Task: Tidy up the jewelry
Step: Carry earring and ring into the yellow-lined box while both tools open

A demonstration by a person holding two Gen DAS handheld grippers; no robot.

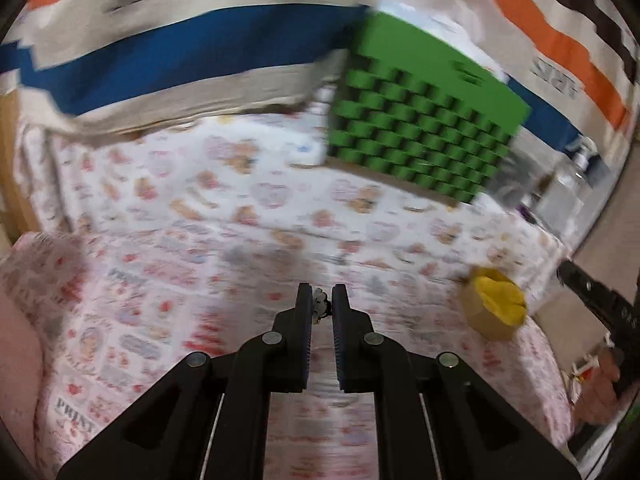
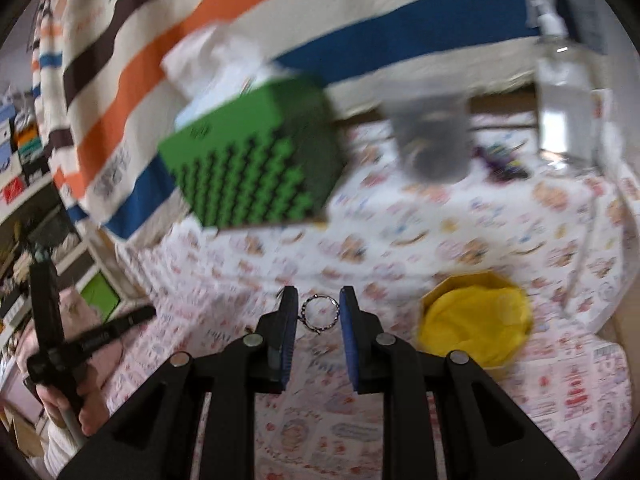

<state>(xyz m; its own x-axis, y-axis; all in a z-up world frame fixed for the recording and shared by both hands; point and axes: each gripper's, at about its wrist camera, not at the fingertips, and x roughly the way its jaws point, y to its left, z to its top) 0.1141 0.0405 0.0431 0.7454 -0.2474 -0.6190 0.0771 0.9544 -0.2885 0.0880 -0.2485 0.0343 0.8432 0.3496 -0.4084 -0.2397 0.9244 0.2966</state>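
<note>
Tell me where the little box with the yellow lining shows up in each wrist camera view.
Left wrist: the yellow-lined box sits at right, on the printed cloth, right of the left gripper.
Right wrist: the same box lies lower right, just right of the right gripper.
Shared landmark: the green box, farther back in both.

"PRINT" on the patterned cloth (image 1: pixel 76 420)

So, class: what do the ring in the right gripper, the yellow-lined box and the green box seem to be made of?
Ring: silvery metal, probably, with a beaded, glinting rim.
Yellow-lined box: tan walls look like matte cardboard; the yellow lining creases like soft fabric or tissue, unclear which.
Green box: flat matte printed faces suggest cardboard, though blur leaves it open.
</note>
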